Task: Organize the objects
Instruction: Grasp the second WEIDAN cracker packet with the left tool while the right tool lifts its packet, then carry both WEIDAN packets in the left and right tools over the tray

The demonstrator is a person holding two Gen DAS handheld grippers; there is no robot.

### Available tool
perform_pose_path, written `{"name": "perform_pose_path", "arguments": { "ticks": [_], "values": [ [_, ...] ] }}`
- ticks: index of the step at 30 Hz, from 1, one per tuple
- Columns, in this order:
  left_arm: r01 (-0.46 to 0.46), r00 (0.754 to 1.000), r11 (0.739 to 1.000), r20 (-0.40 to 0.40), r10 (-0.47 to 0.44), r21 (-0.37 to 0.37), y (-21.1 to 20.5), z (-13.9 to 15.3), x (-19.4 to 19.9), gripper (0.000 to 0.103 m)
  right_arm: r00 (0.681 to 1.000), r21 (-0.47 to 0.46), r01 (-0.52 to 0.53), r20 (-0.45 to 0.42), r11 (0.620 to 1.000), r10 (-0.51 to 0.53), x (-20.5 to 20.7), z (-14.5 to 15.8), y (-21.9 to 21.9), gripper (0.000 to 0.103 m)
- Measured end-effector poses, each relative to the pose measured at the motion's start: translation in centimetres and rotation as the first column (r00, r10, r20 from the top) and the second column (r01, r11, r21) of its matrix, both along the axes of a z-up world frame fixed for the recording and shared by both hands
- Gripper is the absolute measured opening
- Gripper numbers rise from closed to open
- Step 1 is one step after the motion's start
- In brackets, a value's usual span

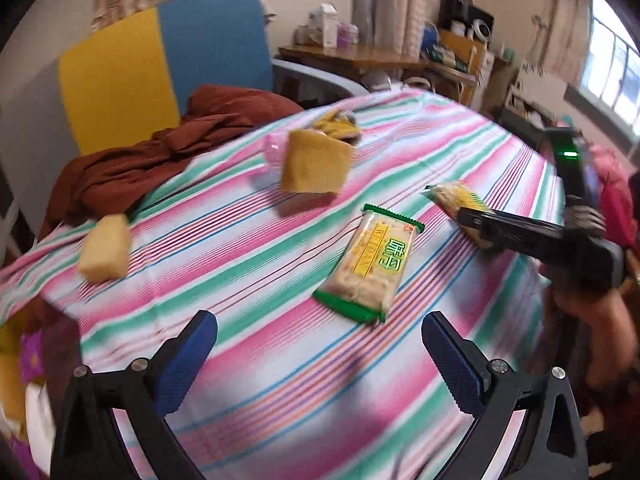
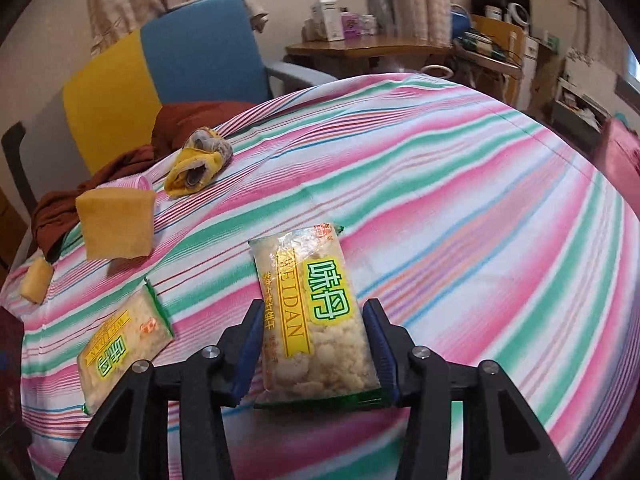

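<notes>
Striped tablecloth (image 2: 440, 184): right gripper (image 2: 312, 348) clamps snack packet (image 2: 316, 320); left gripper (image 1: 320, 352) spread wide, holding nothing.

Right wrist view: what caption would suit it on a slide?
Right gripper closes on a snack packet above a striped tablecloth.

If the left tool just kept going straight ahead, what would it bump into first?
Probably the snack packet lying flat on the striped cloth, just ahead of the open left tool and slightly right; depth is uncertain.
</notes>
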State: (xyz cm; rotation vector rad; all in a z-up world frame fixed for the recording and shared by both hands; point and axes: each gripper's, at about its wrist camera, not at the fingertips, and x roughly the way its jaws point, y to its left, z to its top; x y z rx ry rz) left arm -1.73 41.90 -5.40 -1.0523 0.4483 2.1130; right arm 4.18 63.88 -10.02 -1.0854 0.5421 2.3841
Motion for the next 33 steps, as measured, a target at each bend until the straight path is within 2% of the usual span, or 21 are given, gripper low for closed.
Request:
{"name": "perform_pose_path", "arguments": {
  "ticks": [4, 8, 9, 12, 15, 18, 19, 24, 33],
  "values": [
    [0.07, 0.997, 0.997, -0.024, -0.071, -0.036, 3.4, -1.2, -0.7, 0.103, 0.999, 0.021, 0.048, -0.019, 0.999, -0.048, 1.7, 0.1, -1.2, 0.05],
    [0.173, 0.981, 0.981, -0.07, -0.179, -0.084, 6.4, -2.6, -0.7, 0.103, 0.996, 0.039, 0.079, -0.034, 0.996, -0.078, 2.5, 0.2, -1.7, 0.05],
    [0.193, 0.977, 0.977, -0.076, -0.201, -0.094, 6.9, -3.1, -0.8, 0.1, 0.996, 0.049, 0.081, -0.031, 0.996, -0.08, 2.3, 0.2, -1.8, 0.05],
    [0.216, 0.972, 0.97, -0.075, -0.225, -0.109, 7.5, -4.4, -1.0, 0.083, 0.996, 0.057, 0.085, -0.036, 0.995, -0.083, 2.4, 0.1, -2.0, 0.05],
    [0.21, 0.977, 0.977, -0.033, -0.211, -0.045, 7.1, -4.7, -1.7, 0.081, 0.995, 0.058, 0.088, -0.043, 0.994, -0.085, 2.3, 0.0, -2.0, 0.05],
    [0.2, 0.98, 0.98, 0.006, -0.2, -0.004, 6.7, -4.8, -2.3, 0.072, 0.995, 0.066, 0.089, -0.043, 0.994, -0.087, 2.3, -0.1, -2.1, 0.05],
    [0.196, 0.981, 0.981, 0.004, -0.196, 0.002, 6.6, -4.8, -2.4, 0.065, 0.995, 0.068, 0.09, -0.044, 0.994, -0.087, 2.3, -0.1, -2.2, 0.05],
    [0.211, 0.976, 0.977, -0.044, -0.211, -0.001, 6.6, -4.8, -1.5, 0.05, 0.995, 0.071, 0.092, -0.046, 0.993, -0.088, 2.2, -0.2, -2.2, 0.05],
    [0.166, 0.978, 0.986, -0.125, -0.166, -0.011, 5.4, -4.6, -0.6, 0.048, 0.994, 0.085, 0.098, -0.051, 0.991, -0.094, 2.4, -0.1, -2.4, 0.049]
  ]
}}
